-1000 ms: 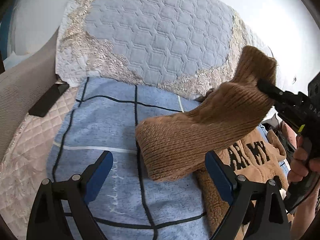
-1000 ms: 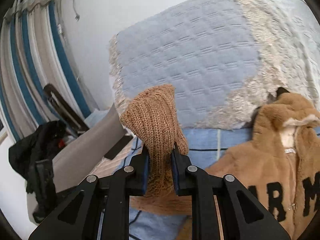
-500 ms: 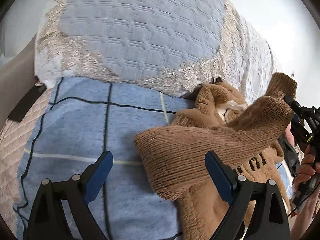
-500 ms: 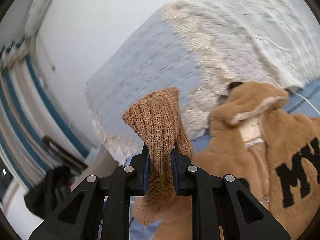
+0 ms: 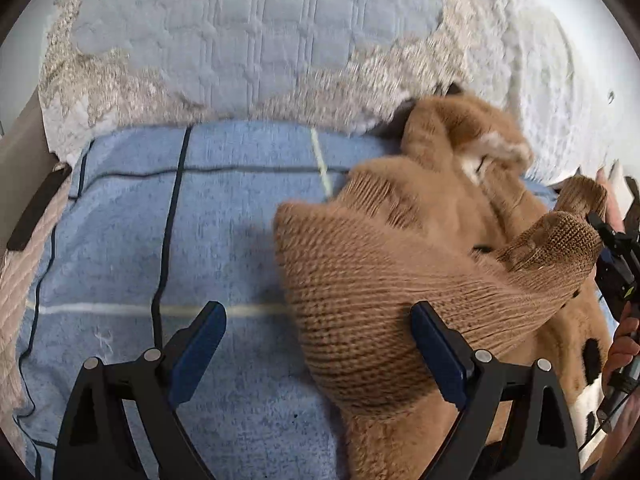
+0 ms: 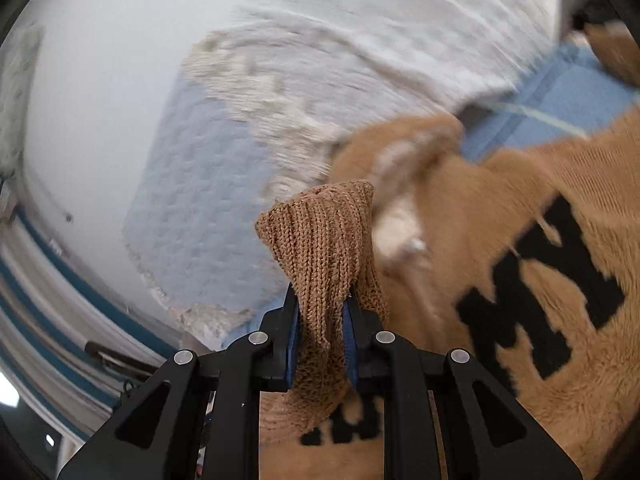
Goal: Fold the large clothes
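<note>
A tan fleece hooded jacket [image 5: 472, 184] with black letters lies on a blue checked blanket [image 5: 160, 240]; it also shows in the right wrist view [image 6: 520, 340]. Its ribbed knit sleeve [image 5: 380, 292] is lifted and stretched to the right across the jacket body. My right gripper [image 6: 320, 320] is shut on the sleeve's knit cuff [image 6: 320, 240]; that gripper also shows at the right edge of the left wrist view [image 5: 612, 248]. My left gripper [image 5: 320, 348] is open and empty, low over the blanket, with the sleeve's fold between its fingers.
A quilted pale blue pillow with beige lace trim [image 5: 240, 40] stands behind the blanket, with white bedding [image 5: 540, 80] to its right. A dark flat object [image 5: 36, 208] lies at the bed's left edge. A striped wall or curtain [image 6: 60, 300] shows at left.
My right gripper has carried the cuff to the right and lower, across the jacket body. The sleeve now lies flatter. My left gripper has shifted right, still open.
</note>
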Available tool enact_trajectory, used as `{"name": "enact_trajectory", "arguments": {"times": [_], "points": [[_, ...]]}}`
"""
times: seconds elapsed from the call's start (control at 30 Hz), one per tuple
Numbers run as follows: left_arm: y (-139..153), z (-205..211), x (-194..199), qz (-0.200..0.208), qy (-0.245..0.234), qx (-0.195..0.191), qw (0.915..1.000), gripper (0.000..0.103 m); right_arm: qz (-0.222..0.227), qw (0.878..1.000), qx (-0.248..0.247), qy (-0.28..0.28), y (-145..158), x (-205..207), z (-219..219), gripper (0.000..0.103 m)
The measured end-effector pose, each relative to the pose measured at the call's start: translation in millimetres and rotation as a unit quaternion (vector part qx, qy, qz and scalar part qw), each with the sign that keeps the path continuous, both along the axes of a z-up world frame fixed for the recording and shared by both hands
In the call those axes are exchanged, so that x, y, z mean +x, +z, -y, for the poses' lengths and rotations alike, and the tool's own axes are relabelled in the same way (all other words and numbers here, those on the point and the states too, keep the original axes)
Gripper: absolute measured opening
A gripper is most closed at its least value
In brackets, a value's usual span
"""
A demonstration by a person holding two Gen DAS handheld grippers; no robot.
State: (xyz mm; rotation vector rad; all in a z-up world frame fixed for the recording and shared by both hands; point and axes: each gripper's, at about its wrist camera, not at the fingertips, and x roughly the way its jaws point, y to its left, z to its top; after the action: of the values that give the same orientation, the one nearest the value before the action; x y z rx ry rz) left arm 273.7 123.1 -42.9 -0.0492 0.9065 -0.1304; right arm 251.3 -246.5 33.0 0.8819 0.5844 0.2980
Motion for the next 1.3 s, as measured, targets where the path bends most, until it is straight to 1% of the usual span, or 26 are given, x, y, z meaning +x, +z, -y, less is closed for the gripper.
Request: {"name": "enact_trajectory", "arguments": {"times": [0.07,0.13,0.2,0.27,0.3,0.33,0.4,0.47,0.53,0.57,0.6,0.63,0.67,0.7,0.77,0.83,0.93,0.97,1.03,1.07,1.1,1.13,1.17,1.23,1.27,1.3], "points": [[-7.0,0.4,1.4,-0.012,0.004,0.000,0.9999,0.094,-0.045,0.999,0.014,-0.012,-23.5,1.6,10.6,0.020],[-11.4,-0.7,2.4,-0.020,0.008,-0.015,0.9997,0.094,-0.072,0.997,0.031,-0.017,-40.3,-0.2,18.6,0.023],[-11.2,-3.1,2.3,-0.019,0.012,-0.026,0.9994,0.094,-0.091,0.995,0.029,-0.026,-50.6,-4.5,25.7,0.027],[-8.4,-4.4,1.8,-0.015,0.014,-0.033,0.9992,0.094,-0.093,0.995,0.033,-0.027,-53.2,-8.4,31.9,0.030],[-5.2,-5.6,1.4,-0.012,0.016,-0.036,0.9992,0.094,-0.091,0.995,0.035,-0.027,-52.9,-10.3,34.8,0.037],[-2.5,-6.1,1.4,-0.007,0.018,-0.033,0.9993,0.094,-0.084,0.995,0.039,-0.030,-50.1,-12.1,38.8,0.049],[5.6,-6.6,-0.9,0.007,0.029,-0.026,0.9992,0.094,-0.072,0.996,0.039,-0.034,-43.1,-10.1,45.1,0.060],[12.4,-6.6,0.4,0.022,0.021,-0.036,0.9989,0.094,-0.076,0.996,0.033,-0.023,-40.7,-3.0,46.0,0.060],[10.2,-6.8,9.3,0.010,0.038,-0.020,0.9990,0.094,-0.105,0.994,0.005,-0.012,-42.6,6.4,40.0,0.060],[7.3,-6.5,13.7,0.002,0.045,-0.017,0.9989,0.094,-0.122,0.992,-0.019,-0.003,-42.6,11.7,34.7,0.060],[4.0,-6.6,17.5,-0.004,0.043,-0.028,0.9987,0.094,-0.135,0.990,-0.048,0.000,-41.6,14.8,30.0,0.053],[1.9,-6.6,19.3,-0.007,0.041,-0.032,0.9986,0.094,-0.133,0.989,-0.070,0.000,-39.1,15.5,26.9,0.033],[-0.6,-6.1,21.2,-0.011,0.046,-0.026,0.9985,0.094,-0.128,0.987,-0.094,0.001,-35.2,15.5,24.1,0.024],[-1.5,-4.7,21.5,-0.011,0.057,-0.009,0.9983,0.094,-0.123,0.987,-0.106,0.004,-31.6,14.5,22.9,0.023],[-0.5,0.3,19.7,0.003,0.050,0.007,0.9987,0.094,-0.101,0.990,-0.100,0.006,-20.2,9.1,25.0,0.021],[-1.6,2.5,20.9,0.001,0.052,0.015,0.9985,0.094,-0.101,0.987,-0.123,-0.010,-3.7,3.9,26.6,0.021],[-3.7,4.7,25.6,0.000,0.050,0.018,0.9986,0.094,-0.134,0.978,-0.150,-0.052,10.6,4.1,35.7,0.022],[-3.5,5.8,27.5,-0.001,0.050,0.017,0.9986,0.094,-0.137,0.975,-0.161,-0.063,12.5,6.6,37.3,0.023],[-3.7,6.3,30.6,0.001,0.056,0.019,0.9983,0.094,-0.146,0.966,-0.202,-0.069,11.2,20.8,35.7,0.030],[-4.2,7.3,32.0,0.003,0.057,0.025,0.9981,0.094,-0.138,0.963,-0.225,-0.062,9.7,27.8,32.9,0.032],[-4.9,8.1,33.1,0.003,0.056,0.026,0.9981,0.094,-0.140,0.954,-0.260,-0.053,8.6,34.4,29.1,0.042],[-6.7,8.3,34.6,-0.001,0.058,0.023,0.9980,0.094,-0.150,0.941,-0.298,-0.053,8.5,38.9,25.8,0.048],[-8.5,7.9,36.0,-0.005,0.061,0.022,0.9979,0.094,-0.152,0.932,-0.323,-0.060,9.2,38.6,26.0,0.048],[-12.3,7.1,38.4,-0.010,0.069,0.023,0.9973,0.094,-0.138,0.931,-0.330,-0.078,15.3,28.3,34.3,0.049],[-12.6,7.4,38.6,-0.009,0.069,0.026,0.9973,0.095,-0.134,0.934,-0.322,-0.079,16.6,23.6,38.9,0.050],[-12.8,7.8,39.3,-0.006,0.069,0.032,0.9971,0.096,-0.130,0.943,-0.298,-0.066,15.8,19.7,45.8,0.053]]}}
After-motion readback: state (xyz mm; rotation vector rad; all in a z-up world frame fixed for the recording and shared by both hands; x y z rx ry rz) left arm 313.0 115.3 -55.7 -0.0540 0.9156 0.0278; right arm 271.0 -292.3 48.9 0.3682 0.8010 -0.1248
